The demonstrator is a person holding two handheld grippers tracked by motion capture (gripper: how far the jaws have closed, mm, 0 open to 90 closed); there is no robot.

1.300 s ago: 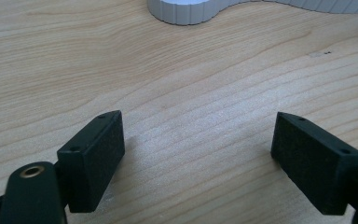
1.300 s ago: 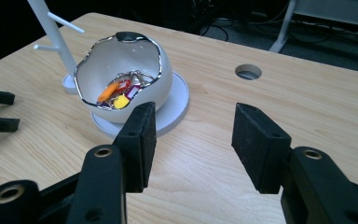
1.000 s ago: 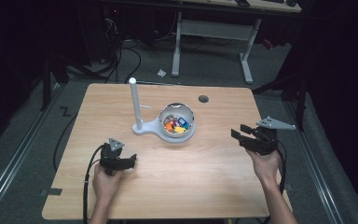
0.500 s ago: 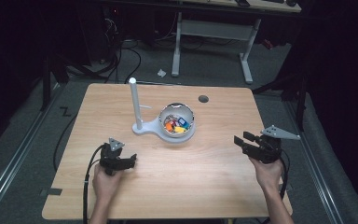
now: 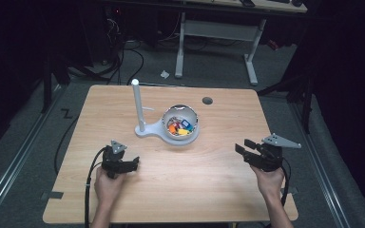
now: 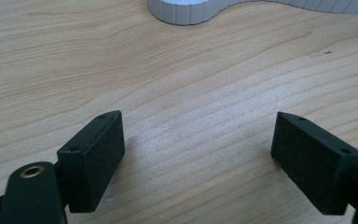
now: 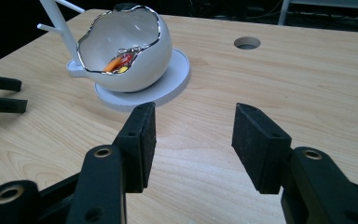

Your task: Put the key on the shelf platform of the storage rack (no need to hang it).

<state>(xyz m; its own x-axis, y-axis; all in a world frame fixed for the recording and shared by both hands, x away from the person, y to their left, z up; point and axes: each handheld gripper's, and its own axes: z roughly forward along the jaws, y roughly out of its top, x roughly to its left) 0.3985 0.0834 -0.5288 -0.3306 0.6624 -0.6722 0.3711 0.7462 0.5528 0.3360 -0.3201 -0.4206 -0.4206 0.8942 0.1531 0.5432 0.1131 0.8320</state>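
Observation:
A white eggshell-shaped bowl (image 5: 180, 124) holding several small colourful pieces (image 5: 178, 128) sits on a white base with an upright post (image 5: 136, 102) at mid-table. My left gripper (image 5: 134, 164) rests low on the wood at the front left, open, with bare wood between its jaws (image 6: 198, 126); the base's edge (image 6: 186, 11) lies just ahead. My right gripper (image 5: 242, 146) is held at the front right, open and empty (image 7: 196, 114), pointing toward the bowl (image 7: 130, 51). The left gripper (image 7: 0, 95) is at the left edge of the right gripper view.
The wooden table (image 5: 218, 190) has a round cable hole (image 5: 207, 100) behind the bowl, also visible as a hole (image 7: 247, 43) in the right gripper view. The post carries a short side peg (image 5: 147, 109). Dark floor and a desk frame (image 5: 216, 33) lie beyond the far edge.
My right gripper has drifted toward the near edge and sunk a little, staying open. The left gripper and the bowl have not moved.

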